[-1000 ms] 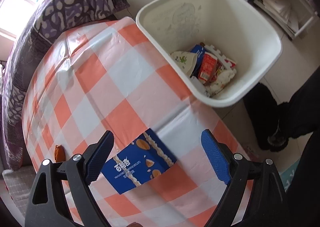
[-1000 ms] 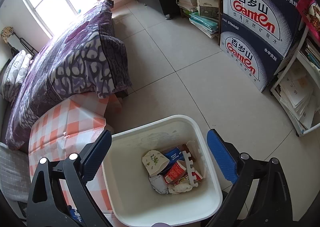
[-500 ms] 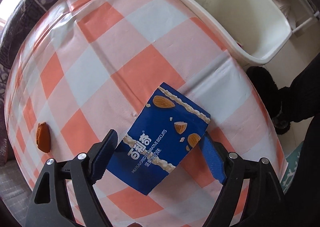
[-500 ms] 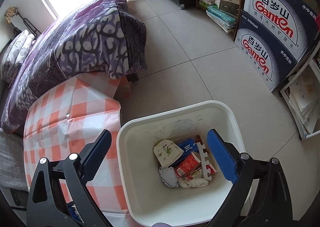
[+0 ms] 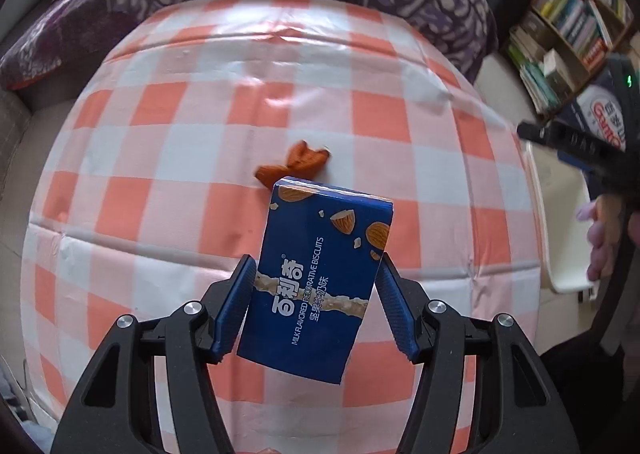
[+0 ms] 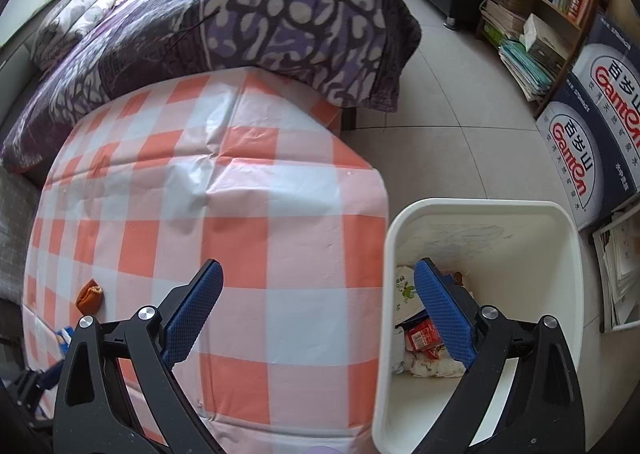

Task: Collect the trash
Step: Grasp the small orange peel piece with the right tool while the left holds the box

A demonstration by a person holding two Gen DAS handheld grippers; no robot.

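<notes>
Clamping blue biscuit box (image 5: 320, 278) w/ left hand-held gripper (image 5: 316, 306), orange scrap (image 5: 294, 167) behind, right hand-held gripper (image 6: 318, 306) spread, empty, over bin (image 6: 496, 209) rim.

"MILK FLAVORED DECORATIVE BISCUITS" on biscuit box (image 5: 316, 282)

The left gripper (image 5: 314, 304) has closed on the biscuit box (image 5: 320, 278), lifting it off the tablecloth (image 5: 180, 133).
</notes>
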